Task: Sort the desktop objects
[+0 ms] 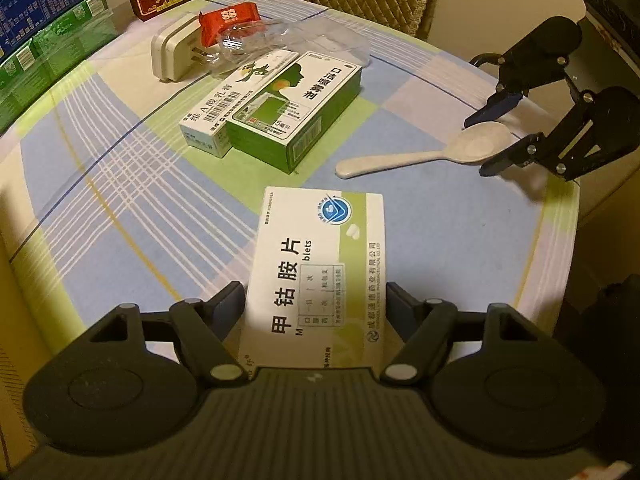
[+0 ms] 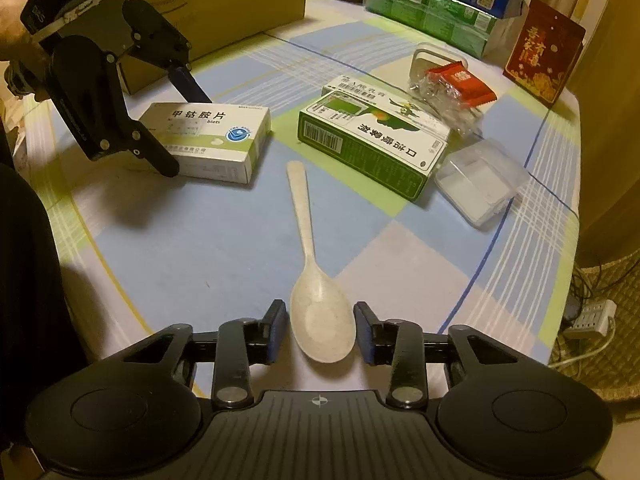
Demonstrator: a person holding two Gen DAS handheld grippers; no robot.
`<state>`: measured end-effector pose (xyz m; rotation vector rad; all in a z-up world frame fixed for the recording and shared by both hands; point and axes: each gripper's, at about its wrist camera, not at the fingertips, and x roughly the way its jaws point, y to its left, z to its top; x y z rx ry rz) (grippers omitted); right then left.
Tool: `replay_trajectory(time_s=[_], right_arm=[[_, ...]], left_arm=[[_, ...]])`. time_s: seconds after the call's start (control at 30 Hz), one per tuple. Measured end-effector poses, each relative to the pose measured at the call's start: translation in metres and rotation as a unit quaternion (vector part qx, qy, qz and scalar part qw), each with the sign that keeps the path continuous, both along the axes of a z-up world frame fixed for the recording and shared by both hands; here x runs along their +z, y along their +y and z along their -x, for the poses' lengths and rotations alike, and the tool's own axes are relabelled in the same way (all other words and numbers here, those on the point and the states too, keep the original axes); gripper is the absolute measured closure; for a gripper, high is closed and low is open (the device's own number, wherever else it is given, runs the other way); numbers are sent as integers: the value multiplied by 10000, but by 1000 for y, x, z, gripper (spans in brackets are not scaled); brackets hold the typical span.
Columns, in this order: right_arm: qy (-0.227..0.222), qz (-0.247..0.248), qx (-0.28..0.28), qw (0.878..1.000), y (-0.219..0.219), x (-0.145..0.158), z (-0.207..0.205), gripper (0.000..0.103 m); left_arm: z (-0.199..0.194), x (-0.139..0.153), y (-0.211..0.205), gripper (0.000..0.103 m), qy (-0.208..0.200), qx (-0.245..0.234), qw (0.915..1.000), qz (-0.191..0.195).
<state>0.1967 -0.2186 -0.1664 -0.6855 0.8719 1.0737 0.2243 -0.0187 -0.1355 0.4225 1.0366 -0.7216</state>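
The spoon [image 2: 310,268] lies flat on the bench [image 2: 420,280], just in front of the green box [image 2: 372,140], its long axis running straight away from the right gripper [image 2: 321,332]. Its bowl sits between the right fingers [image 2: 276,330], which stand parted with a thin gap each side, not yet gripping. The left gripper [image 1: 316,308] straddles the white tablet box [image 1: 320,268]; whether its fingers press it, I cannot tell.

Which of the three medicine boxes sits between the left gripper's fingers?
The white tablet box, lying apart from the others, between the left gripper fingers. The green box and narrow white box lie side by side farther off.
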Motion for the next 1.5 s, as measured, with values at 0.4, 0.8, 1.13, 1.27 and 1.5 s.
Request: replay_trajectory(time_s=[0.4,0.8,1.13,1.27,1.5], right_arm=[[-55,-119,-200,9997,-3,2,7,73],[-63,-424,-701,9966,-13,18,15,73],[-78,-839,-1270,9883,-5,59,22,73],[-104,-988,-1409,9850,5,81,27,73],[-158,-1248,-1464,9812,31,119,44,73]], left_arm=[[1,-2,-3,35,-78,72,9999,-48],[5,11,-3,36,-170,364,9992,30],[9,49,6,36,-379,1026,9940,88],[13,69,12,36,-557,1293,9900,49],[28,114,27,36,-857,1627,9829,128]])
